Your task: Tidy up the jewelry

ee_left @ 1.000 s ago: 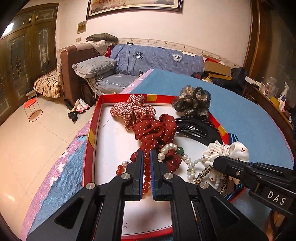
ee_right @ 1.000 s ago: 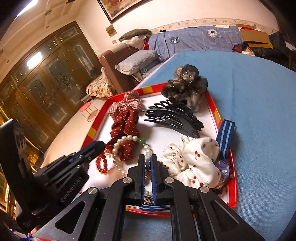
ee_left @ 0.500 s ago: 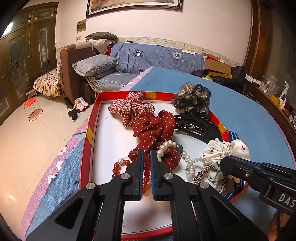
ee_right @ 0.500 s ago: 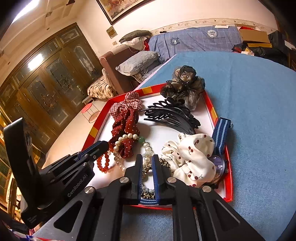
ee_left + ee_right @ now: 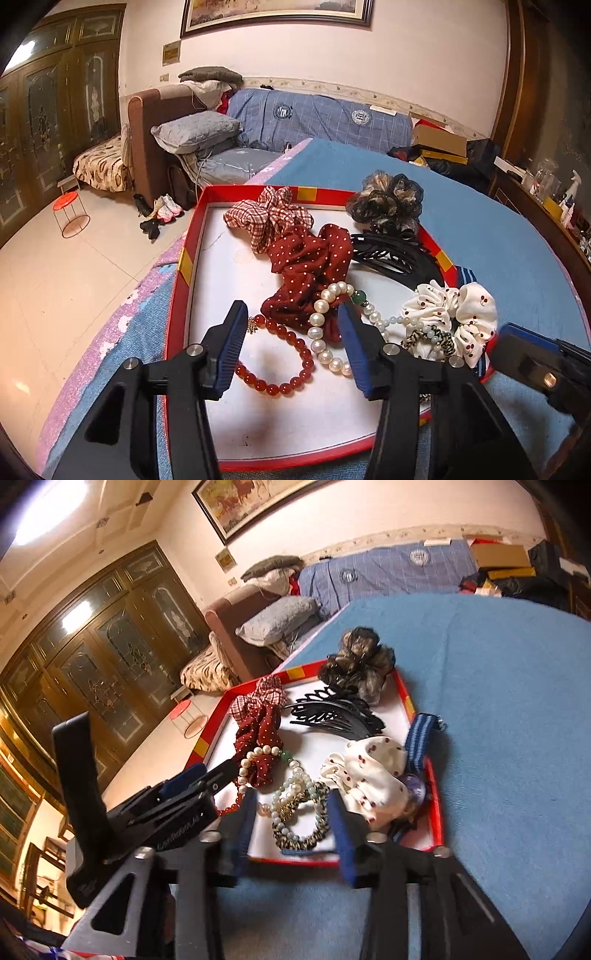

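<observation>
A red-rimmed white tray [image 5: 192, 254] on the blue table holds the jewelry. A red bead bracelet [image 5: 280, 354] lies flat at the tray's front, between the fingers of my open, empty left gripper [image 5: 291, 317]. A pearl bracelet [image 5: 321, 321] rests on a dark red dotted scrunchie [image 5: 310, 266]. My right gripper [image 5: 291, 805] is open and empty over the tray's [image 5: 436, 805] near edge, around a leopard-print hair tie with pale beads [image 5: 299, 819]. A white cherry scrunchie [image 5: 369, 775] lies beside it.
A plaid scrunchie [image 5: 266, 218], black comb clips [image 5: 391, 254] and a dark ruffled scrunchie [image 5: 388, 203] lie at the tray's far side. A blue striped watch strap [image 5: 421, 742] hangs over the right rim. Sofa and floor lie beyond the table's left edge.
Both grippers have opened; the left let the red bead bracelet go and it now lies flat in the tray. Both have drawn back towards the tray's near edge.
</observation>
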Demonstrator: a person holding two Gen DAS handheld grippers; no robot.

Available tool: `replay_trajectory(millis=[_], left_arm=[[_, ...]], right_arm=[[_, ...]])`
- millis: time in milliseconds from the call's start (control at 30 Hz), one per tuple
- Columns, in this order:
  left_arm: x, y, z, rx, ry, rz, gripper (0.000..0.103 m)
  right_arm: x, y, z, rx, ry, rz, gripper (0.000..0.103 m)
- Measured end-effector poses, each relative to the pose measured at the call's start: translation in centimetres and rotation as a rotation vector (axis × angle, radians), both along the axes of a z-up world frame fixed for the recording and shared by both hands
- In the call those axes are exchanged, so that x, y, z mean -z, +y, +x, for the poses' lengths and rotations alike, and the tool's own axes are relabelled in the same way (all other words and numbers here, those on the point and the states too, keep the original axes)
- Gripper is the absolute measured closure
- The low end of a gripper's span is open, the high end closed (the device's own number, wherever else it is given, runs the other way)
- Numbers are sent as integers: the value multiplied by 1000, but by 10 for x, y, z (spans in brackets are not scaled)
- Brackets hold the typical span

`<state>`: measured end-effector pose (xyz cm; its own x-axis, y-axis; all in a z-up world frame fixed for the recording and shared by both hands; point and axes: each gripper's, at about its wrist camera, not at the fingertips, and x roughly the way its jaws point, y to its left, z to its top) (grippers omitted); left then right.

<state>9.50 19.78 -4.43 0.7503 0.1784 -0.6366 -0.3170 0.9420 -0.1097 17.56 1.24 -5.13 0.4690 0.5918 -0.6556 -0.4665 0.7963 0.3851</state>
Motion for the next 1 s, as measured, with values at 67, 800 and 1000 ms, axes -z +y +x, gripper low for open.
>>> replay_trajectory(millis=[67, 800, 1000], left_arm=[[-1, -2, -2, -1, 0, -4, 49], [-3, -46, -50, -85, 29, 101, 9], [-4, -62, -78, -97, 9, 128, 7]], right_arm=[[-3, -5, -9, 11, -28, -7, 46], [1, -52, -77, 136, -217, -207, 13], [0, -53, -97, 138, -262, -257, 10]])
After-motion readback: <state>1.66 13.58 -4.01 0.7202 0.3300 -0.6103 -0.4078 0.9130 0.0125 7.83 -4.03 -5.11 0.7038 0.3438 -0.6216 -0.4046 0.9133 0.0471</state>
